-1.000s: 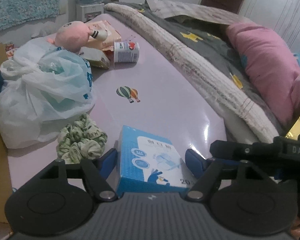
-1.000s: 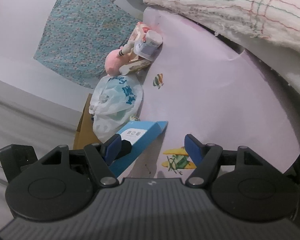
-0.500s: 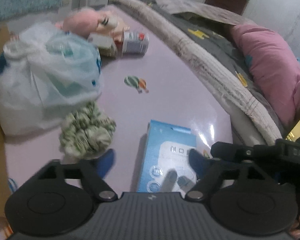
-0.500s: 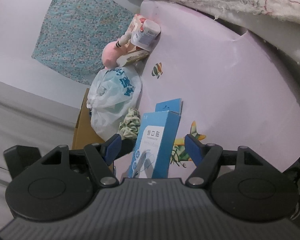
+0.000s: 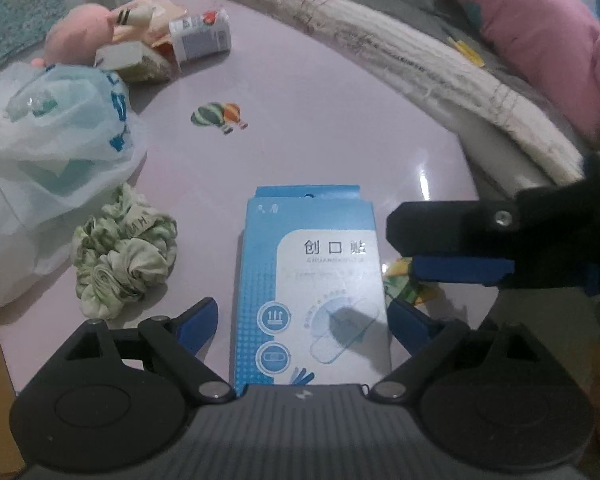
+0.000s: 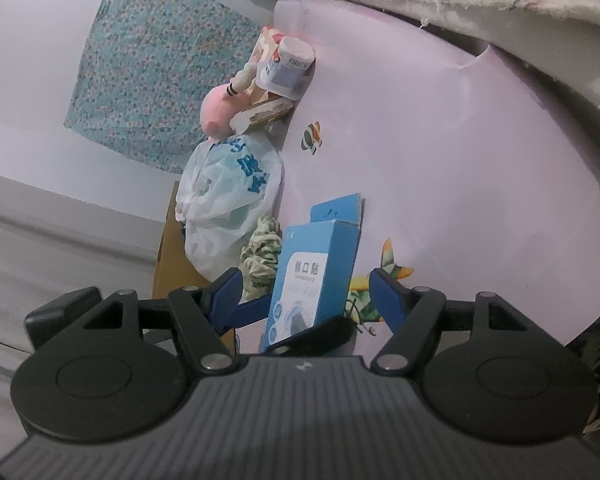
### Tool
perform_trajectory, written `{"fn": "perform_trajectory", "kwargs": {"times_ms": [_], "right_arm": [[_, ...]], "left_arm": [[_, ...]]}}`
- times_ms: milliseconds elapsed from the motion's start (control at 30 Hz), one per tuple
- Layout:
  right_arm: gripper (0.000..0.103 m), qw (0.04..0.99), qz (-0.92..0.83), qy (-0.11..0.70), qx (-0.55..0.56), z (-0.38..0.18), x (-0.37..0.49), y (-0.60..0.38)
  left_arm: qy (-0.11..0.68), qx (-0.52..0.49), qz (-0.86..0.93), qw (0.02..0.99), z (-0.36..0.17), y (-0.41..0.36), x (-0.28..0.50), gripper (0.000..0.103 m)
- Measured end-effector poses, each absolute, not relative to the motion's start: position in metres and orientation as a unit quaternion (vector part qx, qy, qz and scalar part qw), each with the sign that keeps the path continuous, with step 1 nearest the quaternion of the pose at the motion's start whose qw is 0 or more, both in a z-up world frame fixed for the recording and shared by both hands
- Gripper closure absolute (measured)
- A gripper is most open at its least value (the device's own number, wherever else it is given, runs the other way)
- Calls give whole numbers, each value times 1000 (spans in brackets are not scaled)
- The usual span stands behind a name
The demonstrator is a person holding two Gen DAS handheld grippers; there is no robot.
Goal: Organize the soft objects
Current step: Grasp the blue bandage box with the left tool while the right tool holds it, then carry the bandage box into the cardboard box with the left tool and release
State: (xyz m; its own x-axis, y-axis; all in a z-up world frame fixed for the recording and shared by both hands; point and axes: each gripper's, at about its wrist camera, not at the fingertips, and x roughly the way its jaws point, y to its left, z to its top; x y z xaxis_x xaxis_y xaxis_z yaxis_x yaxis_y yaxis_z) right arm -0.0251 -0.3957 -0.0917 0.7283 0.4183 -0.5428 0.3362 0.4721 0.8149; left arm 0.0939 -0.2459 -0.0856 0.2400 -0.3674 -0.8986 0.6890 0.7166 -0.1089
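Both my grippers, left [image 5: 302, 320] and right [image 6: 304, 294], gape wide, holding nothing; blue box [image 5: 310, 292] lies between the left fingers, so I'd close squarely across its sides.

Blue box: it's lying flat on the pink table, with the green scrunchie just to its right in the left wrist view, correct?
Not quite. The scrunchie lies to the left of the blue box, not the right, as the left wrist view shows. The box does lie flat on the pink table.
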Motion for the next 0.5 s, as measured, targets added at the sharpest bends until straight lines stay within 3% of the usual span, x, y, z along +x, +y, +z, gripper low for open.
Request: {"fn": "perform_trajectory", "kwargs": {"times_ms": [67, 200, 500], "right_arm": [[33, 774, 31, 369, 513, -92, -24, -394], [33, 773, 39, 371, 513, -93, -20, -390], [32, 770, 47, 376, 514, -94, -12, -383]], "left_arm": [[508, 150, -341, 776, -86, -244, 95, 12], [504, 129, -349, 780, -81, -237, 96, 31], [507, 91, -351, 782, -79, -225, 97, 31]]}}
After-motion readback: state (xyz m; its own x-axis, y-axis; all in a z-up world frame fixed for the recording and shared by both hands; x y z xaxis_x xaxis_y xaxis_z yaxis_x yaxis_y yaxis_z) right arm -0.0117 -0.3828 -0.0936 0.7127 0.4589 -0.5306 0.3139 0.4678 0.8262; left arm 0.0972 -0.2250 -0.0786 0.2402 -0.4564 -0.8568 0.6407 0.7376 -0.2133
